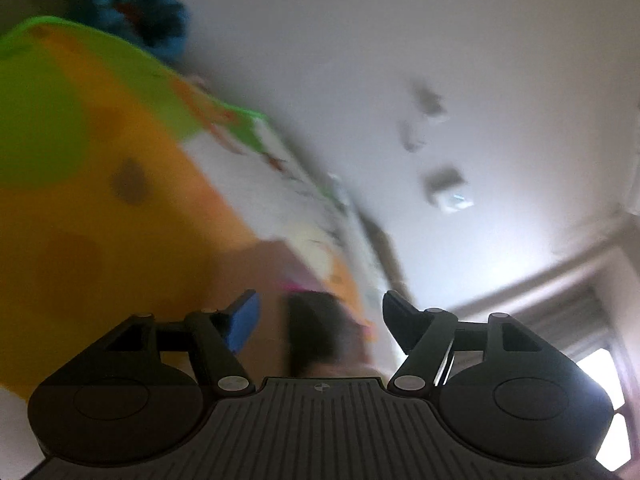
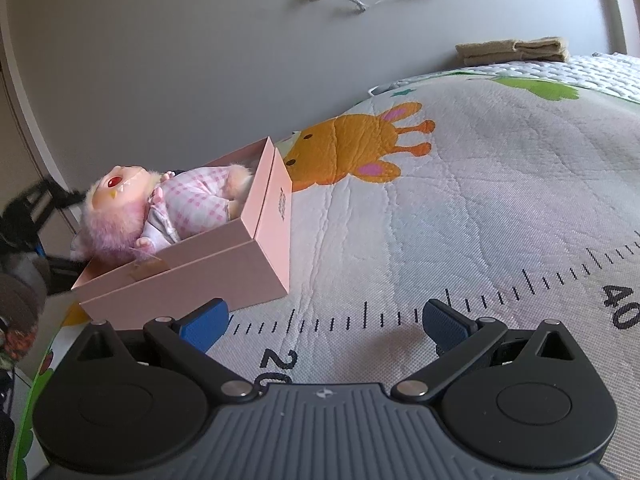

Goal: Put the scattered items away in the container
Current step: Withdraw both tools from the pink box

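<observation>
In the right wrist view a pink open box stands on the printed mat at the left. A pink fluffy doll in checked clothes lies inside it, head over the near-left end. My right gripper stands open just above the mat, to the right of the box, with nothing between its blue pads. The left wrist view is blurred. There my left gripper has its jaws apart and the pads press on nothing. A dark smear shows in the gap beyond them; I cannot tell what it is. A blue fuzzy thing sits far off at top left.
The mat carries a giraffe print and a ruler scale. Folded tan cloth lies at its far edge by the grey wall, which has sockets and a cable. A black gripper-like shape and a sleeve are left of the box.
</observation>
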### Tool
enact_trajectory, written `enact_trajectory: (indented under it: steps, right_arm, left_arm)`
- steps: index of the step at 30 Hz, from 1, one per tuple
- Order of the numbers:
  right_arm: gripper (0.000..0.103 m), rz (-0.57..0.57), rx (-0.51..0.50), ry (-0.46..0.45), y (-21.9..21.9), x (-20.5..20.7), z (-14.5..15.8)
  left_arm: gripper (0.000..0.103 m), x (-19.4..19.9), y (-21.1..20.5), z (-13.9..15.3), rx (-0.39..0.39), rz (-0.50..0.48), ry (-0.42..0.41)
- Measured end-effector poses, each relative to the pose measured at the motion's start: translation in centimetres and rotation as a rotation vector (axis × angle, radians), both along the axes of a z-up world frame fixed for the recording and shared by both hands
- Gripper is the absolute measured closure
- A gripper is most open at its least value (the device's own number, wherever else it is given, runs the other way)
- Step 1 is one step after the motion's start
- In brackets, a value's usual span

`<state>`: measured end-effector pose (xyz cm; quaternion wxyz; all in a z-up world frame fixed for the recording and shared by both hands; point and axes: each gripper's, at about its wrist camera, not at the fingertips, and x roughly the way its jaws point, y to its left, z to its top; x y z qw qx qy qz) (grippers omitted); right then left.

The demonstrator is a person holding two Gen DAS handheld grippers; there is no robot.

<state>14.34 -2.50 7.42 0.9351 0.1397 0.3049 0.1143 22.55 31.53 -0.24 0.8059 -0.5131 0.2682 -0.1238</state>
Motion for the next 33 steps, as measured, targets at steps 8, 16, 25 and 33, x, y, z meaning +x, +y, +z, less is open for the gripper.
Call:
enact_trajectory:
  steps: [8,16,25,33]
  right_arm:
    - [0.0,-0.005,-0.004,0.005,0.0,0.1,0.0]
    - [0.0,0.0,-0.003,0.006,0.0,0.2,-0.1]
    - [0.0,0.012,0.003,0.008,-0.3,0.1,-0.1]
    - [0.0,0.011,0.007,0.001,-0.3,0.0,0.0]
  left_arm:
    - [0.022,1.7,-0.5,-3.6,-0.003,0.012,0.07]
    - [0.016,1.9,-2.4,-3.0,0.065,-0.029,0.079]
    - [0.016,1.1,-2.6,-1.6,-0.013,-0.053,0.023]
    - [0.02,2.2,-4.6,1.6,-0.029,-0.152,-0.062]
